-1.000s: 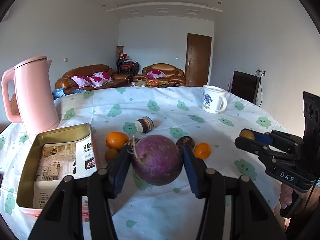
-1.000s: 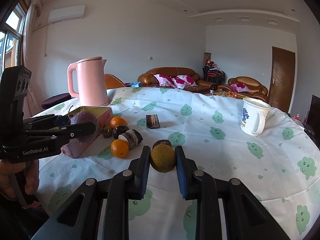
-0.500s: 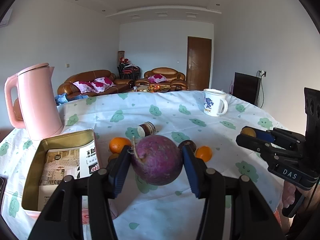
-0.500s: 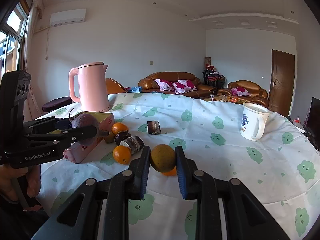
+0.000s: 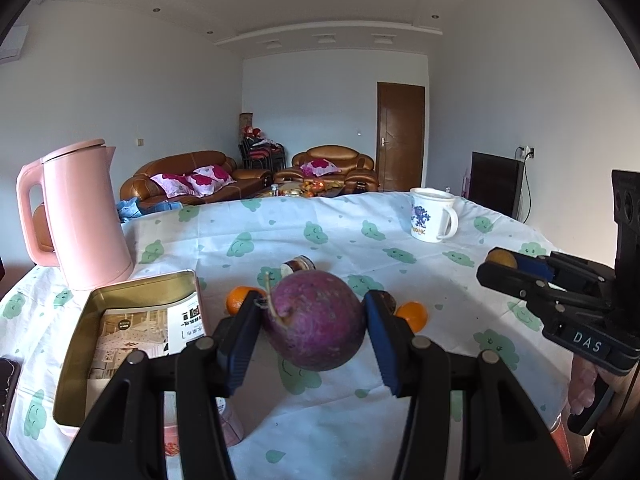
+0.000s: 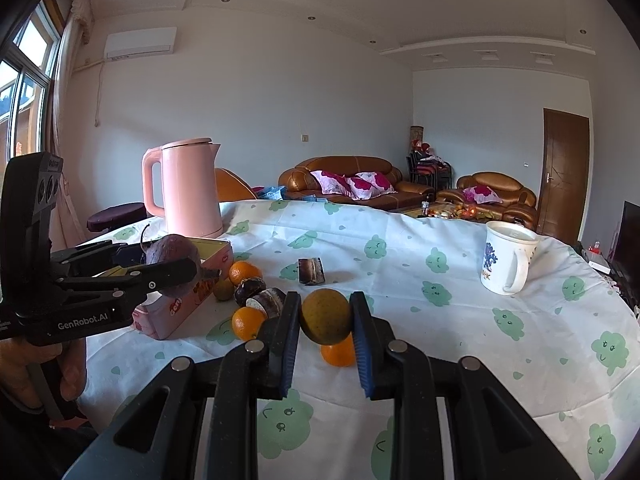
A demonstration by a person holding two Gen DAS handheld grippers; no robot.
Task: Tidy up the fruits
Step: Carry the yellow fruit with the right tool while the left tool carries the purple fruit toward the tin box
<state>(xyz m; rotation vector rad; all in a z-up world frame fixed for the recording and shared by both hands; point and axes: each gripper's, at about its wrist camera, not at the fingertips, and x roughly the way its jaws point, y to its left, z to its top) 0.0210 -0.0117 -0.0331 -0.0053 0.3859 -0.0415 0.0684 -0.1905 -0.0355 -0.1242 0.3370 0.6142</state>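
Note:
My left gripper [image 5: 312, 322] is shut on a round purple fruit [image 5: 318, 320] with a stem, held above the tablecloth; it also shows in the right wrist view [image 6: 172, 254]. My right gripper [image 6: 326, 322] is shut on a brownish-yellow round fruit [image 6: 325, 316], lifted above the table; it shows at the right in the left wrist view [image 5: 502, 258]. On the table lie oranges [image 6: 247, 322] [image 6: 244, 273] [image 6: 339, 354], dark fruits [image 6: 249, 290] and a small greenish fruit [image 6: 223, 290]. An open tin box [image 5: 132, 340] with paper inside sits at the left.
A pink kettle [image 5: 80, 216] stands behind the tin box. A white mug [image 6: 507, 262] stands at the far right. A small dark jar [image 6: 311, 270] lies on its side mid-table. The round table has a cloth with green prints [image 6: 440, 320].
Both grippers have risen with their fruits. An orange now shows below the right gripper's fruit. The table objects have not moved.

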